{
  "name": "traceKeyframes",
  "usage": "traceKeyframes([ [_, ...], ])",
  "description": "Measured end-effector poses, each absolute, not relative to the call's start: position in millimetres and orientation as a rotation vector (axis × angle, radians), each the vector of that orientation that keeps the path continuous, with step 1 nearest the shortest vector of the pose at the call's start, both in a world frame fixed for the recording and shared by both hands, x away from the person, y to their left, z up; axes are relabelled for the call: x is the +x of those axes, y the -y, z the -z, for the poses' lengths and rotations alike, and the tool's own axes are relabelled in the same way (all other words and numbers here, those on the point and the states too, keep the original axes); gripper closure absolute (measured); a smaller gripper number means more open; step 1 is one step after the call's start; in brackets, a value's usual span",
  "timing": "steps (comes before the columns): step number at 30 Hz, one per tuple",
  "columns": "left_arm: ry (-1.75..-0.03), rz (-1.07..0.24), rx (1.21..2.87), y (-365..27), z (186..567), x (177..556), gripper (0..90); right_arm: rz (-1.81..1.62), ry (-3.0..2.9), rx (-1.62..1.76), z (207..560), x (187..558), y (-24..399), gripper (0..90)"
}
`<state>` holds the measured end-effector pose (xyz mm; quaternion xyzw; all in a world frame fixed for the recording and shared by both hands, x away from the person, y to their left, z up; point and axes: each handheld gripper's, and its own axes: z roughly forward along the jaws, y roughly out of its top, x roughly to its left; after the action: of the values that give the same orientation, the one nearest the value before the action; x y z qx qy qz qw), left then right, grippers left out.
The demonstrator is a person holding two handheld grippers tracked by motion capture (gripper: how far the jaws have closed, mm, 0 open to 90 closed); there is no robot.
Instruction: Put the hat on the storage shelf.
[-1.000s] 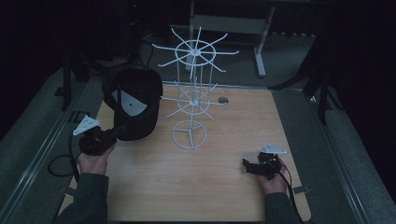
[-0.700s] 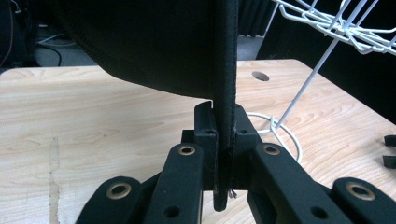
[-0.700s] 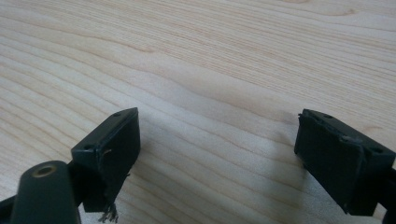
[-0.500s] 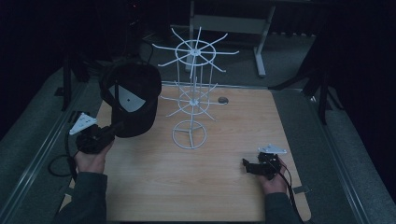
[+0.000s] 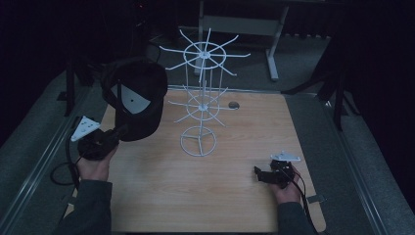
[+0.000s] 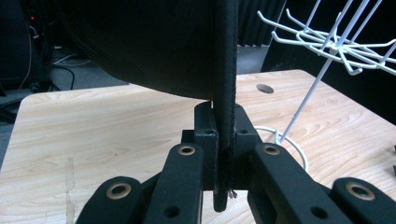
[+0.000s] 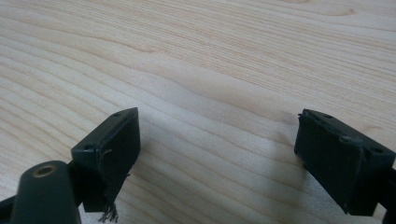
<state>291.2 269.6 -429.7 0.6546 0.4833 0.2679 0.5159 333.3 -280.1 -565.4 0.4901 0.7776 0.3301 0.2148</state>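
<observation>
Left gripper (image 5: 119, 133): jaws clamped tight on the brim edge of a black cap (image 5: 137, 98), seen edge-on in the left gripper view.
Cap position: lifted above and ahead of that gripper, beside the white wire rack (image 5: 201, 100).
Right gripper (image 5: 256, 172): jaws spread wide with nothing between them, low over the wooden table (image 5: 235, 137).
</observation>
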Motion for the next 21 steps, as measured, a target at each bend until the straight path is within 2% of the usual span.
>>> traceKeyframes([
  [21, -1.126, -0.717, 1.545, -264, 418, 285, 86.2, -0.915, -2.156, 1.36, 565, 333, 280, 14.1],
])
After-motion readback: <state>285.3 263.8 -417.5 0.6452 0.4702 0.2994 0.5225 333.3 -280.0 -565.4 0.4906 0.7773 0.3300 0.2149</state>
